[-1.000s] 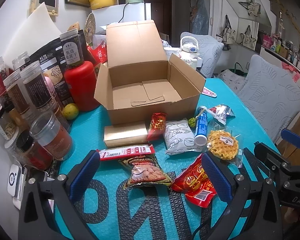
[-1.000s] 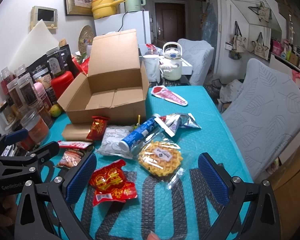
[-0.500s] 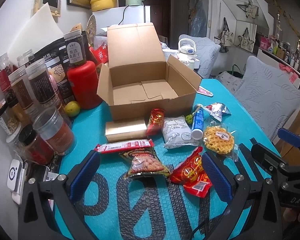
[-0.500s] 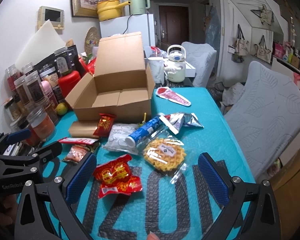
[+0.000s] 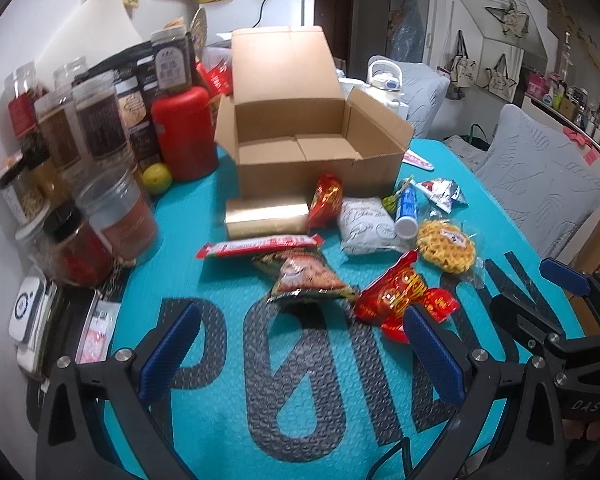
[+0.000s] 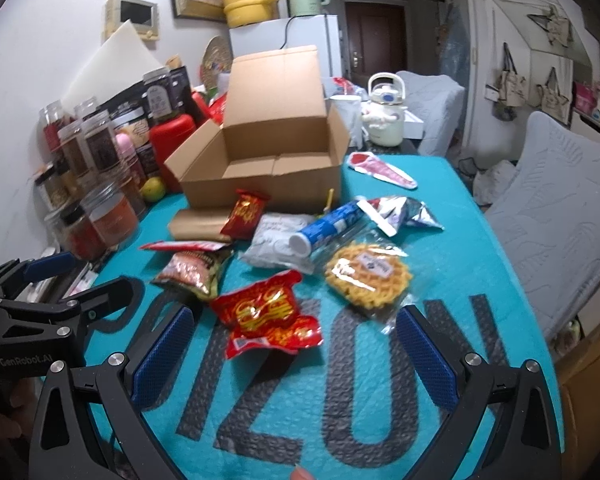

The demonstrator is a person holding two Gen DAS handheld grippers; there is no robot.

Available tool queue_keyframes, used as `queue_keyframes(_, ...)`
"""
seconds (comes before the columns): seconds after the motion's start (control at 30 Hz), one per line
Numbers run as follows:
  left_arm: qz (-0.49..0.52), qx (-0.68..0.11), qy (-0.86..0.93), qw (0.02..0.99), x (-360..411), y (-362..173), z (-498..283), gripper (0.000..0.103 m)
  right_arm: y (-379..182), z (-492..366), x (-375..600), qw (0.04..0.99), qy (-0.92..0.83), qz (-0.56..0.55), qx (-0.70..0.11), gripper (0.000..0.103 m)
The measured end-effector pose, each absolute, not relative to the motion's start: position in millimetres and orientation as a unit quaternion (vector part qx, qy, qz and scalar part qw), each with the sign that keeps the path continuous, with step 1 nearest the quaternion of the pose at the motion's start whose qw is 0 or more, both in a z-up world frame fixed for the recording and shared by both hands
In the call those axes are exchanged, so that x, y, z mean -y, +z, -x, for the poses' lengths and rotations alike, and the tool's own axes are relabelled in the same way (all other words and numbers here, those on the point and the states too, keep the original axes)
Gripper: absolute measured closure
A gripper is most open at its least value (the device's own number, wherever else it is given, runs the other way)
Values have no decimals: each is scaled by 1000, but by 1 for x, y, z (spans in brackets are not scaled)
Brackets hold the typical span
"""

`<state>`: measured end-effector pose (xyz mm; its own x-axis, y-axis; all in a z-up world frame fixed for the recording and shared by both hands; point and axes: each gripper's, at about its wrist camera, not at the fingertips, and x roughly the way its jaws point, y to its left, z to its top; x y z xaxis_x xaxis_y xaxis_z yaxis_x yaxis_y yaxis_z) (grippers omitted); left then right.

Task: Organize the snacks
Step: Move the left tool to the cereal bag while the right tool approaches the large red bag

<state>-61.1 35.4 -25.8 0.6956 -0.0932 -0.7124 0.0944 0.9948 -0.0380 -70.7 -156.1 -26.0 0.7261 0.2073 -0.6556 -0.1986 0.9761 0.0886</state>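
Judging from empty cardboard box (image 5: 300, 152) far ahead, nothing packed yet. Both claws, left gripper (image 5: 300, 356) and right gripper (image 6: 292, 356), spread wide, grasping nothing; snacks (image 6: 268, 316) lying just ahead.

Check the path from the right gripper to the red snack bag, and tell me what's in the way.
Nothing visible. The right gripper is open, and the red snack bag lies flat on the teal mat just ahead of its fingers.
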Motion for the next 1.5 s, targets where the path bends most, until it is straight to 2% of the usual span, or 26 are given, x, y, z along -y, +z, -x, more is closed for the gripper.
queue_keyframes(0.57, 39, -432, -15, 901, -76, -76, 59, 0, -77, 44, 115, 912, 158, 63, -374, 0)
queue_keyframes(1.2, 54, -440, -19, 896, -76, -78, 13, 0, -124, -9, 93, 876, 154, 122, -440, 0)
queue_keyframes(1.3, 53, -441, -33, 896, -71, -77, 2, 0, -129, -16, 106, 868, 156, 75, -466, 10)
queue_keyframes(1.33, 51, -440, -38, 896, -69, -76, -2, 0, -127, -16, 108, 870, 149, 78, -464, 18)
queue_keyframes(1.5, 42, -441, -61, 895, -54, -76, -20, 0, -123, -18, 120, 867, 158, 62, -467, 22)
